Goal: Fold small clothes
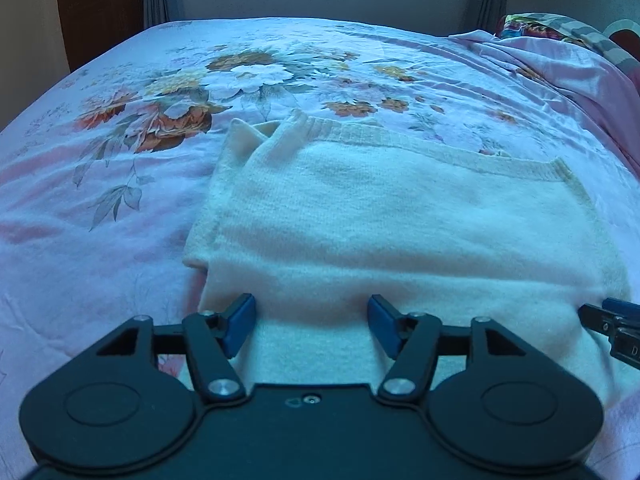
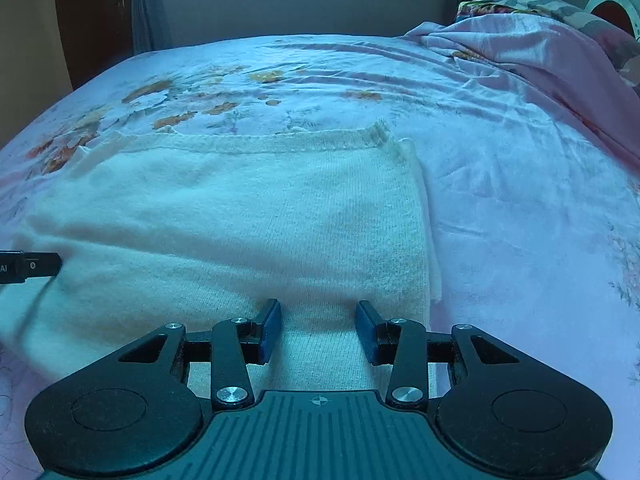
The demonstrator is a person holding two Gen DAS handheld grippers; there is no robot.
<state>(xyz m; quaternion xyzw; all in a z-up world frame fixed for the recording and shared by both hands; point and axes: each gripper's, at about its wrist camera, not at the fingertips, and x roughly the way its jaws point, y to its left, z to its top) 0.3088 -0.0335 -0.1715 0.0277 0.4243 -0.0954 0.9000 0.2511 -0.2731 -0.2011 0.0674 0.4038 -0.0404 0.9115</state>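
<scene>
A cream knitted garment (image 1: 380,220) (image 2: 240,220) lies folded flat on the flowered bed sheet (image 1: 100,208) (image 2: 520,200), its ribbed hem (image 1: 400,136) along the far edge. My left gripper (image 1: 312,320) hovers over the garment's near left part. Its blue pads (image 1: 240,320) stand wide apart, with only flat cloth below them. My right gripper (image 2: 318,324) is over the near right part, close to the garment's right edge, and its jaws are also apart with nothing pinched. Each view catches the other gripper at its side (image 1: 612,320) (image 2: 36,266).
Bunched pink bedding (image 1: 560,64) (image 2: 540,48) and a colourful pillow (image 1: 532,28) pile up at the far right. A dark wooden door (image 1: 96,0) and curtains stand beyond the bed's far left corner. The sheet spreads wide on both sides of the garment.
</scene>
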